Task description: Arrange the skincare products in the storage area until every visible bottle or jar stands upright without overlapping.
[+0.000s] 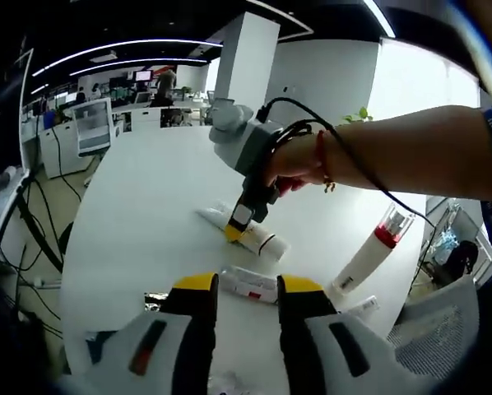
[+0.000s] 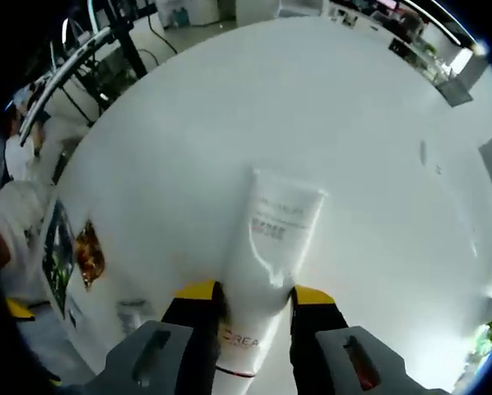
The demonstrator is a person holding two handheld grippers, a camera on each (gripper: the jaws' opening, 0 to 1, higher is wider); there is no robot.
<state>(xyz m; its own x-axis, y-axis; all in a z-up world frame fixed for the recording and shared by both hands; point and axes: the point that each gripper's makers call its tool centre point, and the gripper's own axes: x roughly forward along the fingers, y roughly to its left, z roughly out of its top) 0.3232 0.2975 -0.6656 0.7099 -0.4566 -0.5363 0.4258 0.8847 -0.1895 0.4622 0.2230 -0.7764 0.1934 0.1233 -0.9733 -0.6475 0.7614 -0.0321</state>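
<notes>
Nearest to us in the left gripper view, the left gripper (image 1: 248,290) rises from the bottom with its yellow-tipped jaws apart by a moderate gap, holding nothing. Just beyond its tips a small white tube with red print (image 1: 249,284) lies flat on the white table (image 1: 139,214). To the right, a tall white bottle with a red band and clear cap (image 1: 369,253) appears to stand on the table, leaning in the fisheye view. Farther on, the right gripper (image 1: 240,224), held by a person's hand (image 1: 299,164) with a red string at the wrist, reaches down onto a white tube (image 1: 244,233) lying on its side.

Close up in the right gripper view, we see the right gripper (image 2: 254,295) with its jaws closed narrowly against both sides of the white tube (image 2: 266,271), which lies along the table (image 2: 378,140), crimped flat end pointing away. Left of the jaws, a small shiny brown packet (image 2: 89,251) and a dark printed card (image 2: 60,257) sit near the table's left edge.

Beyond the tube, the tabletop stretches wide and bare toward its far rounded edge, giving ample room. Past the table, we see an office with desks, a monitor (image 1: 92,123), a white pillar (image 1: 244,58) and ceiling light strips (image 1: 131,43).
</notes>
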